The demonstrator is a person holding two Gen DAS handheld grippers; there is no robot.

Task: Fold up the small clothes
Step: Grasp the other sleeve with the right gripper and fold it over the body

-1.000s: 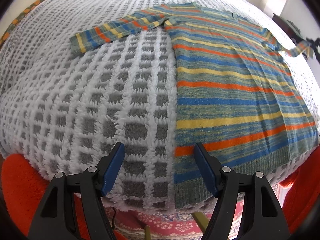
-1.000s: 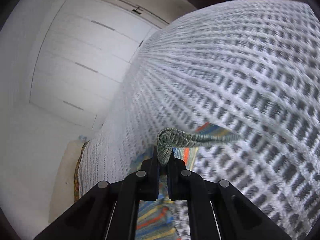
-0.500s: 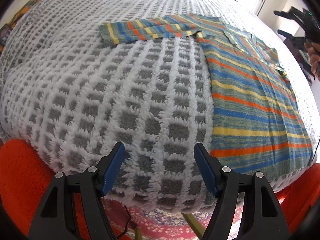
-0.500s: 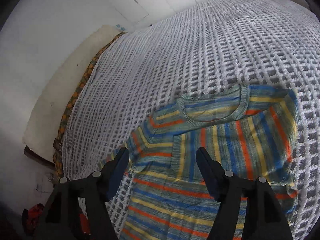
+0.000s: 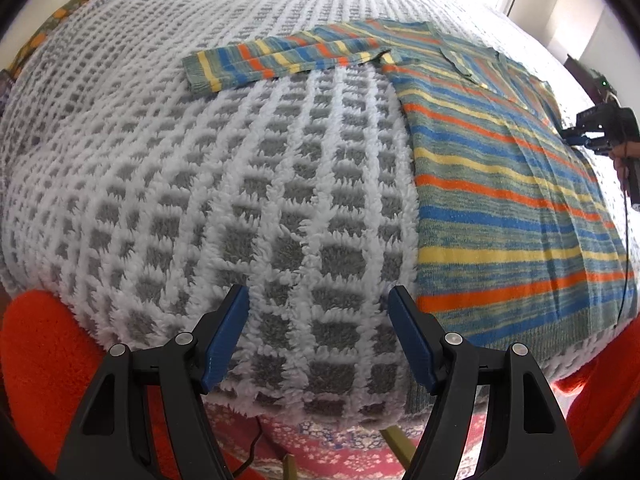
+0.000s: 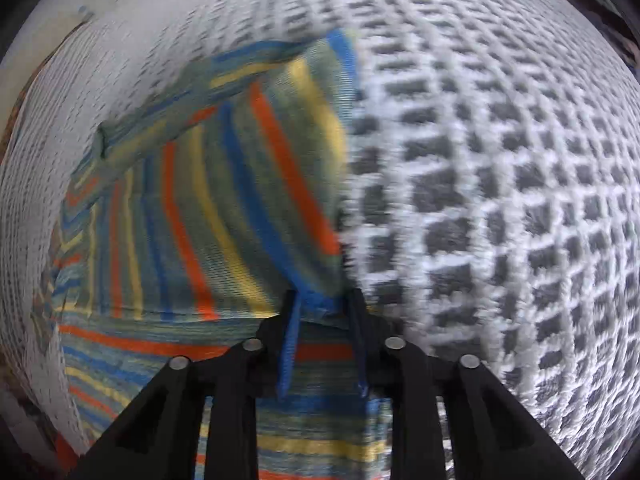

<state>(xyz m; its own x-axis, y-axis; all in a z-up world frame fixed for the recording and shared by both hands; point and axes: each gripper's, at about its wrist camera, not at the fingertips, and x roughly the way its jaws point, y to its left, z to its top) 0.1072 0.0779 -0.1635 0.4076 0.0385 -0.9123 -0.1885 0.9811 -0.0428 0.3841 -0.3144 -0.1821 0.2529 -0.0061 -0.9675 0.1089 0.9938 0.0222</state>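
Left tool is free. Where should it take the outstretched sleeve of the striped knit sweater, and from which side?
Grip the grey ribbed cuff at the sleeve's free end, coming from above. It lies flat and straight on the white-and-grey waffle blanket, so the cuff edge is the likeliest spot to pinch.

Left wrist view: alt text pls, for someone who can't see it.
The open left gripper hovers over a white-and-grey waffle blanket, nothing between its blue pads. A striped sweater lies flat to the right, one sleeve stretched out left. At the far right edge, the right gripper meets the sweater's side.
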